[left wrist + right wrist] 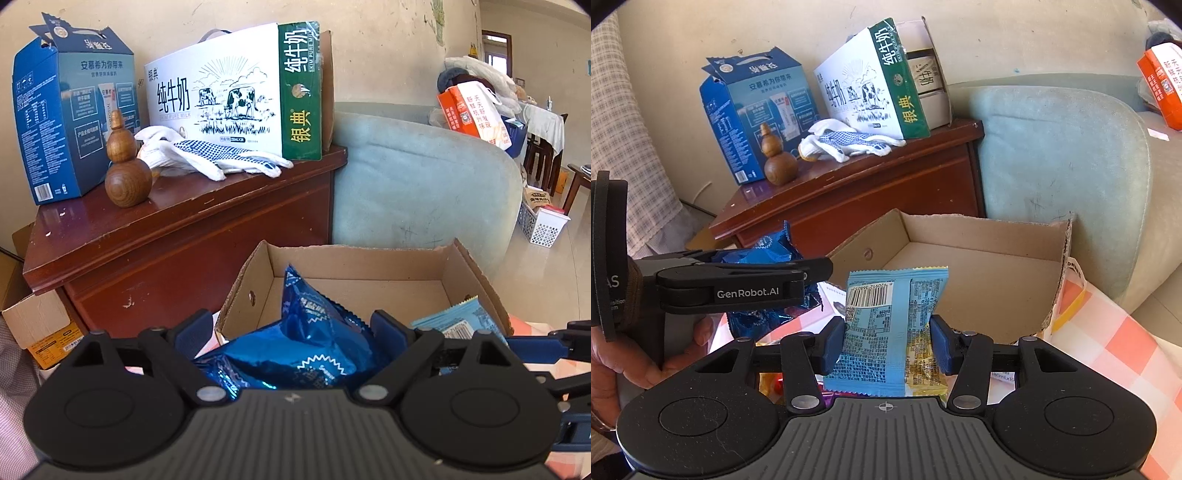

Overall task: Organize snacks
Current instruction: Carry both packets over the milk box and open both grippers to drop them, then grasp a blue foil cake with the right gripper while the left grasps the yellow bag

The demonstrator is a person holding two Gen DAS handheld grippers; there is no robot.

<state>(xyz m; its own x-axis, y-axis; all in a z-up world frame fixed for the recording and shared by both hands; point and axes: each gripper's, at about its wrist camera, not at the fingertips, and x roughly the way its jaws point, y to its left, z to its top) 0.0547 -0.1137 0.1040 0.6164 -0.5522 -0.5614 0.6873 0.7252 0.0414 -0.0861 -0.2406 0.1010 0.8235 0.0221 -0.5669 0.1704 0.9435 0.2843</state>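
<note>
My left gripper (291, 332) is shut on a shiny dark blue snack bag (310, 343) and holds it at the near left edge of an open cardboard box (354, 266). My right gripper (886, 343) is shut on a light blue snack packet (886, 325), barcode side up, just in front of the same box (979, 236). In the right wrist view the left gripper (812, 273) shows from the side with the dark blue bag (768, 247). The light blue packet (458, 317) also shows in the left wrist view. The box floor looks bare.
A dark red wooden cabinet (177, 229) stands behind the box with two milk cartons (236, 96), a wooden gourd (127, 173) and white gloves (207, 155). A pale green sofa (417, 184) is at the right. A checked cloth (1108, 332) lies under the box.
</note>
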